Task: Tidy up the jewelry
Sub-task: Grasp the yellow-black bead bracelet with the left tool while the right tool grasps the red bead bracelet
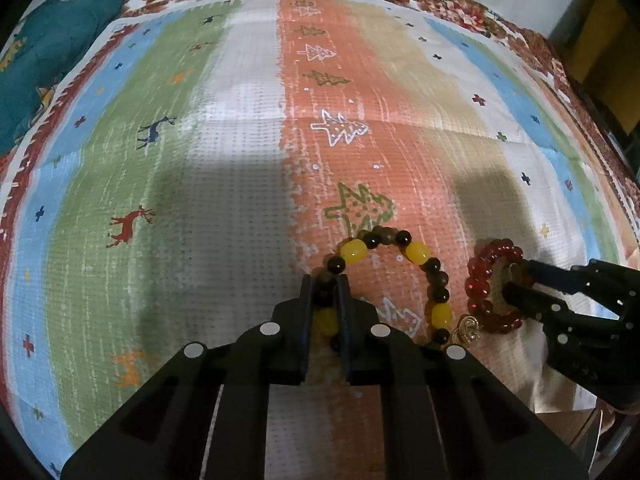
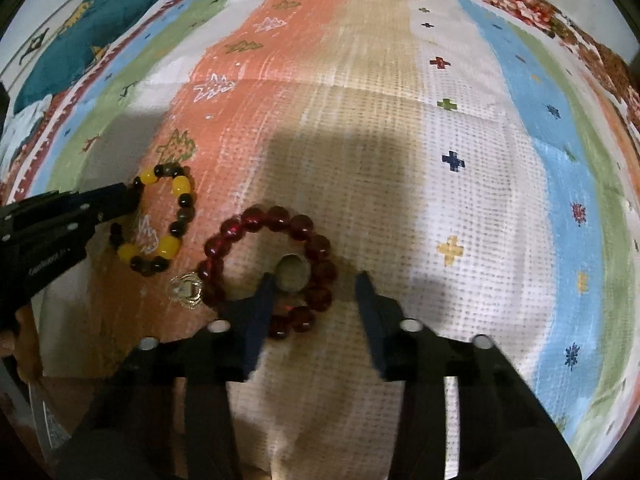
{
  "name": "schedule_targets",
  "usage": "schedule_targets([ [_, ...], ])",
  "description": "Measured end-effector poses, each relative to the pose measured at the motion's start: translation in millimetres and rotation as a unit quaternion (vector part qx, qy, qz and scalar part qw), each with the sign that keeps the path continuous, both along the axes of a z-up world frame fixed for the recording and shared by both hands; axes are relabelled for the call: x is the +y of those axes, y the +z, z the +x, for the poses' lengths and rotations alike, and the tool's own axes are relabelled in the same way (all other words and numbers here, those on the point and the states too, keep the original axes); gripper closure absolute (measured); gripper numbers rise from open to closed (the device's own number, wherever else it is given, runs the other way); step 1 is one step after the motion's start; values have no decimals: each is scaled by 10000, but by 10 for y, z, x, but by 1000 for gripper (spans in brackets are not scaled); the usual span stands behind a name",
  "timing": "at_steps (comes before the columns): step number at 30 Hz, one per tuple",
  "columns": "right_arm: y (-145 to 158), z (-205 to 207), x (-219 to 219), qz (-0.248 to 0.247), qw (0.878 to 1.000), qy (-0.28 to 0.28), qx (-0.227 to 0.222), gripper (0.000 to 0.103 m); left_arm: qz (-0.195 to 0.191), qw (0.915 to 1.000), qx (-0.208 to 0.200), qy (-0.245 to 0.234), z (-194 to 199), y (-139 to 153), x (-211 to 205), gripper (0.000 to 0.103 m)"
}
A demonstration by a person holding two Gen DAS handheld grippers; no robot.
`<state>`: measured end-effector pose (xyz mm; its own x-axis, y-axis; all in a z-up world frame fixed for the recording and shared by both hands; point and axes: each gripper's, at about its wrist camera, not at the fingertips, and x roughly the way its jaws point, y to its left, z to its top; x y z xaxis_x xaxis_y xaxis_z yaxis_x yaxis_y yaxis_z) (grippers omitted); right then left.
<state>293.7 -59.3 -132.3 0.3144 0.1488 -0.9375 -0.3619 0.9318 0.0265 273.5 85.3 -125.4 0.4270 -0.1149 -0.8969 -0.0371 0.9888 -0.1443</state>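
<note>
Striped mat (image 1: 240, 140), two bracelets: left hand-held gripper (image 1: 325, 284) clamps yellow-black bracelet (image 1: 418, 252), right hand-held gripper (image 2: 315, 280) gapes astride red bracelet (image 2: 256, 216).

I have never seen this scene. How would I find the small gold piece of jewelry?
Find the orange stripe of the patterned mat. There lie the yellow-and-dark bead bracelet and the red bead bracelet. The gold ornament sits below their gap: small, metallic, not beaded.

A home: patterned mat (image 1: 240, 120) spread over a floral bedspread (image 1: 460, 4).
</note>
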Motion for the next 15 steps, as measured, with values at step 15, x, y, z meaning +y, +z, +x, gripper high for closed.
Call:
schedule_targets([
  [15,233,-47,-64,12,9998,68,-201,89,-37,10000,-92,-9,-85,184,-27,94],
])
